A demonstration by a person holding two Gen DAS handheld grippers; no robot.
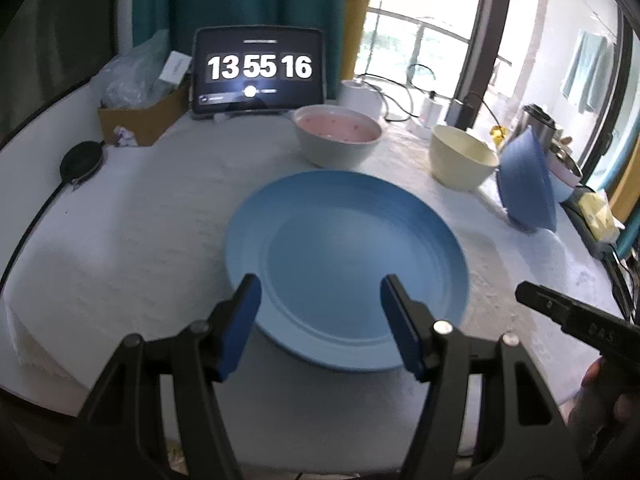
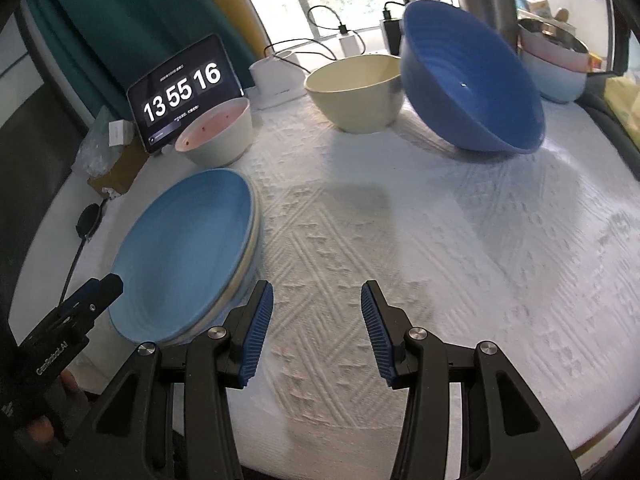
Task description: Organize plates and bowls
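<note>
A light blue plate [image 1: 346, 264] lies on the white cloth, on top of at least one paler plate whose rim shows [image 2: 250, 256]. My left gripper [image 1: 322, 320] is open over the plate's near rim, with nothing between its blue pads. My right gripper [image 2: 316, 328] is open above bare cloth, just right of the plate [image 2: 180, 256]. Behind stand a white bowl with a pink inside [image 1: 338, 136] [image 2: 216, 136], a cream bowl [image 1: 462, 156] [image 2: 356, 92] and a dark blue bowl [image 1: 524, 184] [image 2: 472, 84] that looks tilted.
A tablet [image 1: 259, 70] showing a clock stands at the back beside a cardboard box [image 1: 140, 116]. Chargers and cables [image 2: 344, 40] lie near the window. Stacked pale bowls and a metal pot [image 2: 556, 60] crowd the far right. A black round object [image 1: 82, 160] sits at the left edge.
</note>
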